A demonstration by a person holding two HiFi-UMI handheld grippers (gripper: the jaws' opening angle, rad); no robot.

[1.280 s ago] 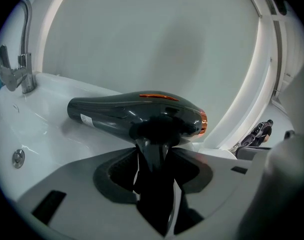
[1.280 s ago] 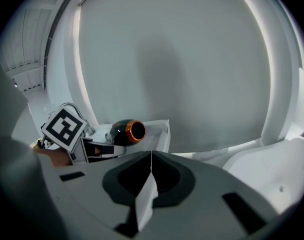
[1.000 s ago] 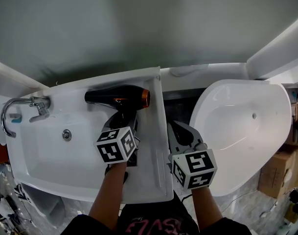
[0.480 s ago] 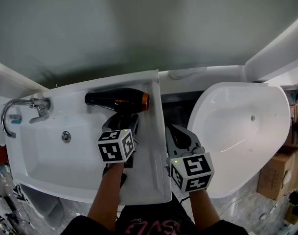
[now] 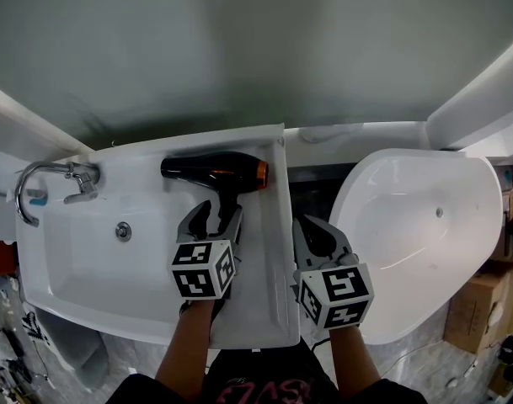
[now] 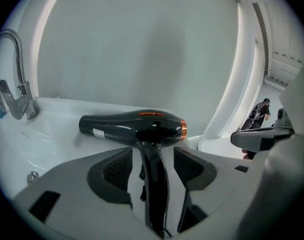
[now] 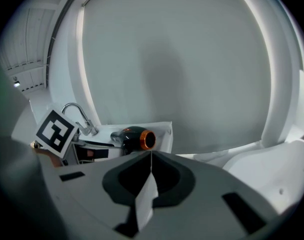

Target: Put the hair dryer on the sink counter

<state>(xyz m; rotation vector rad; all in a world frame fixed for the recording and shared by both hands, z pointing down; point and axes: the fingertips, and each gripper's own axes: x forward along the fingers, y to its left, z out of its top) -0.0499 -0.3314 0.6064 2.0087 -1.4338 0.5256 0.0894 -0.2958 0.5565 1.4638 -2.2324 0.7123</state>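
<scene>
A white sink (image 5: 71, 259) stood against a grey wall, with a chrome faucet (image 5: 50, 179) at its left and a second white basin (image 5: 416, 217) to its right. The black hair dryer (image 5: 212, 169) lay on the sink counter (image 5: 269, 259) at the back, orange-ringed end to the right. My left gripper (image 5: 216, 217) had just been opening. Its jaws stood released, straddling the handle without pressing it. My right gripper (image 5: 315, 225) was clenched on nothing, just beside the sink's right edge.
</scene>
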